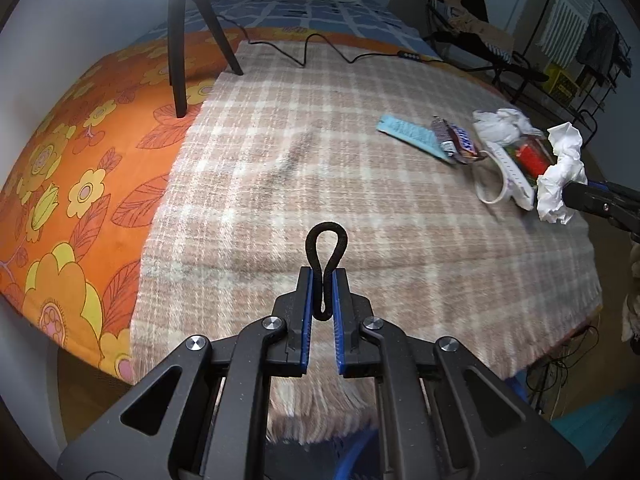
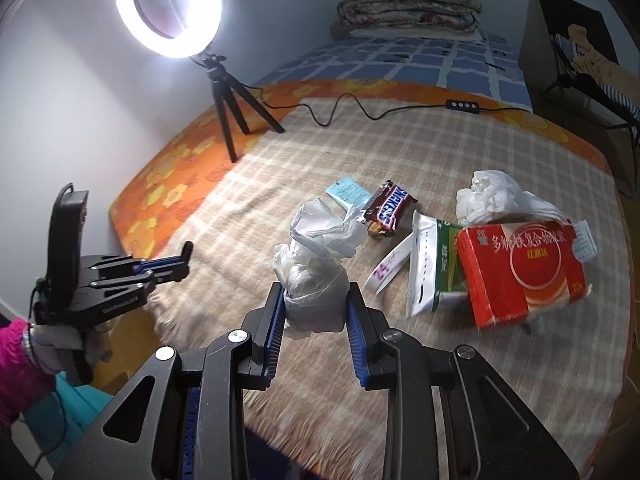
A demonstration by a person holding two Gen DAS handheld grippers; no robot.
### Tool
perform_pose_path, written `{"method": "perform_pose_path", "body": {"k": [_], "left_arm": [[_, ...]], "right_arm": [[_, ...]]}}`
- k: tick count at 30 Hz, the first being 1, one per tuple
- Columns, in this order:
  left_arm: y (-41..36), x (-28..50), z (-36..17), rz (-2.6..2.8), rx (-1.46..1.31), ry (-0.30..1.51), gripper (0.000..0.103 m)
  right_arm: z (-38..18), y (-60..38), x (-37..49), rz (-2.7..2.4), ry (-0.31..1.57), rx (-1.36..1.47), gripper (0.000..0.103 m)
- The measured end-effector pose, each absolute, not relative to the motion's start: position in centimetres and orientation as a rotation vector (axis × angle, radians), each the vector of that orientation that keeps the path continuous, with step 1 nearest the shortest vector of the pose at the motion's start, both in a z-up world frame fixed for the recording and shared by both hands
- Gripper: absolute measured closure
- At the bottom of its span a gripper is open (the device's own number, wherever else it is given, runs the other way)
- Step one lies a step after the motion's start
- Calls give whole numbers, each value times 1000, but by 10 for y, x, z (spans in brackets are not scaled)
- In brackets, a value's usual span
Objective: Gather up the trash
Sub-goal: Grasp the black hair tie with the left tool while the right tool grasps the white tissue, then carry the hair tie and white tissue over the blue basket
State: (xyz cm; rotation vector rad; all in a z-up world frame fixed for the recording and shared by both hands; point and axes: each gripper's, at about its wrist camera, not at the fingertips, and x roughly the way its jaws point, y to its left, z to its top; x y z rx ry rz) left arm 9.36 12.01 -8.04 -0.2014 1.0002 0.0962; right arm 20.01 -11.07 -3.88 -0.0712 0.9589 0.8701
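The left gripper [image 1: 323,280] is pinching a black hair tie [image 1: 325,254] while the right gripper [image 2: 316,300] is clamping a crumpled white wad [image 2: 316,280] above the bed's plaid blanket [image 1: 280,160].

light: ring lamp [image 2: 168,8] glare | edges: fisheye-warped, dark | foreground: blurred

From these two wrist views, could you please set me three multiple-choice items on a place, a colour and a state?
1. Where does the tripod stand?
A on the orange floral sheet
B on the red box
C on the floor

2. What colour is the looped band?
A white
B black
C green

3. What is the right claw doing?
A hanging open
B gripping crumpled white wrapping
C gripping the Snickers wrapper

Answers: 1 A, its feet rest on orange fabric; 2 B, dark loop between the left claw's pads; 3 B, both pads press the white bundle.
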Motion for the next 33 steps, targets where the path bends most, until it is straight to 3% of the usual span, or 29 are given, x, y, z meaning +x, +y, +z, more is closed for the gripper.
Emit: {"method": "perform_pose_path", "body": {"k": [15,33], "left_arm": [[67,31,-68,-2,-179,987,96],[20,-33,-116,-64,-126,1094,96]], "right_arm": [[-30,-137,103,911,943,-144,76],[-88,-156,25,914,1065,-195,76]]}}
